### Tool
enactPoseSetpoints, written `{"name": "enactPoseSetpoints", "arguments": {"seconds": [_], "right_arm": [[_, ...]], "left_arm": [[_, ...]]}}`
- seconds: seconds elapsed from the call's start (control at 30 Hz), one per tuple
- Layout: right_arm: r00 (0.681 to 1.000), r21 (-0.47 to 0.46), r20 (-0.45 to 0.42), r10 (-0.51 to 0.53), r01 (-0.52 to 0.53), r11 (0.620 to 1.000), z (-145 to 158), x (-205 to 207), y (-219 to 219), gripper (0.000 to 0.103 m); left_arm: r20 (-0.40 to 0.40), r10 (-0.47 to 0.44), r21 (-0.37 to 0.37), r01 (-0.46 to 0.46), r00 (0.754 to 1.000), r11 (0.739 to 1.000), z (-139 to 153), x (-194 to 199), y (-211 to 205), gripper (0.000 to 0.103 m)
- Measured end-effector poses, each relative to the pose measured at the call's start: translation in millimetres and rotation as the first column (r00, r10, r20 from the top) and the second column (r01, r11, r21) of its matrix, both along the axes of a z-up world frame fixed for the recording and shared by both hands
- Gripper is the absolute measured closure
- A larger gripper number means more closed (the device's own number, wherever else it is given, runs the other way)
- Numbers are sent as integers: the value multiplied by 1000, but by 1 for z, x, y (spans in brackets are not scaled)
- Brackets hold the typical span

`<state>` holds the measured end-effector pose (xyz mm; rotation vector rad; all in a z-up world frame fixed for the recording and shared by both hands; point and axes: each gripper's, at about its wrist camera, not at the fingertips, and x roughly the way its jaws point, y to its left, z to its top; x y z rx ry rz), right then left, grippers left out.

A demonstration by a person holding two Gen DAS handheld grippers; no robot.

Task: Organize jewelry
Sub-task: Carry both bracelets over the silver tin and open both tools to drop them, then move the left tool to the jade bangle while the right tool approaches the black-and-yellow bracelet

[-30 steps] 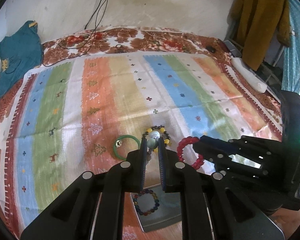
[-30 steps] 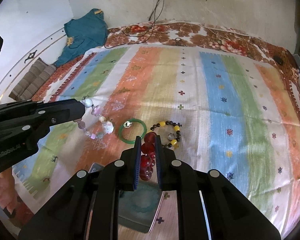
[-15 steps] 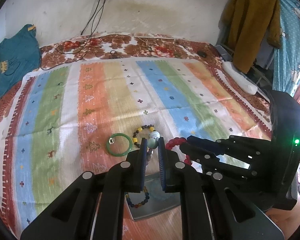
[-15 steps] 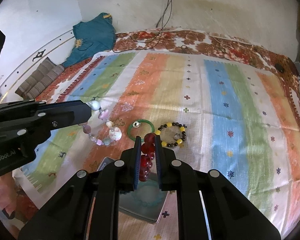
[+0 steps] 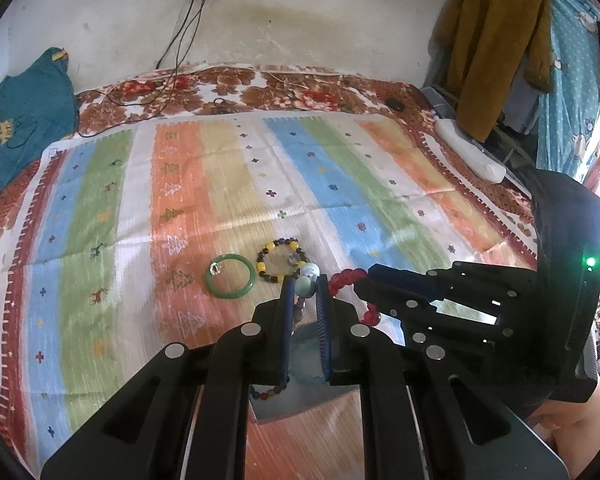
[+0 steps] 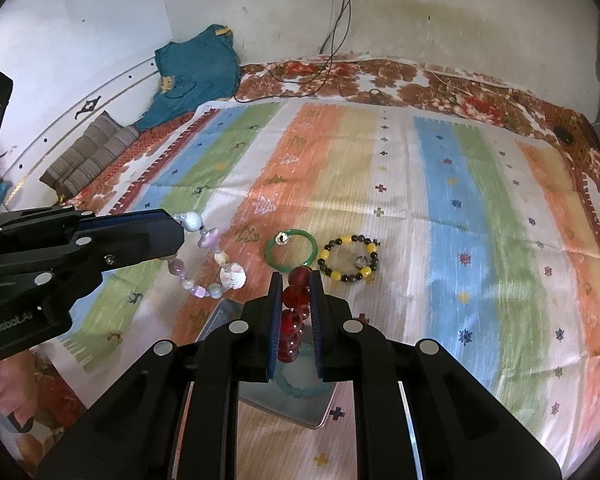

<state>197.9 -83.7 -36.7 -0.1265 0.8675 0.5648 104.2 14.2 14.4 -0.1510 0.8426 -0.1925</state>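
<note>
My left gripper (image 5: 305, 284) is shut on a pale pastel bead bracelet (image 6: 216, 256), which hangs from its tips above the striped cloth. My right gripper (image 6: 296, 280) is shut on a red bead bracelet (image 6: 294, 312); the red bracelet also shows in the left wrist view (image 5: 346, 278). Both are held above a grey metal tray (image 6: 324, 412), which holds a light blue bracelet (image 6: 300, 388) and a multicoloured bead bracelet (image 5: 268, 392). On the cloth beyond lie a green bangle (image 5: 230, 276) and a yellow-and-dark bead bracelet (image 5: 282, 260).
A small ring lies inside the green bangle (image 6: 282, 238) and another inside the yellow-and-dark bracelet (image 6: 359, 260). A teal garment (image 6: 196, 68) and cables (image 6: 332, 56) lie at the far edge by the wall. Clothes (image 5: 496, 48) hang at the far right.
Both grippers have risen and drawn back with their bracelets, so the bangle and bead bracelet on the cloth look farther away. Both grips stay shut.
</note>
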Motion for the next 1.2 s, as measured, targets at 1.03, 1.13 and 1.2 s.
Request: {"name": "enactPoseSetpoints", "arguments": {"seconds": [1.03,1.13,1.2], "right_arm": [[997,-30,-44,-67,66,997,-14,8,-18,61],[996,-31,-47,-71,70,997,-14,10,-18,59],[996,-29,-48,-73,72,997,-14,11,-19,57]], "left_arm": [[-45,122,-18,-123,992,992,-14,-1,21,70],[-60,136,-13,-137,989,990,-19,4,25,70],[-63,141,-8,-142,988,990,-21,6,26,70]]}}
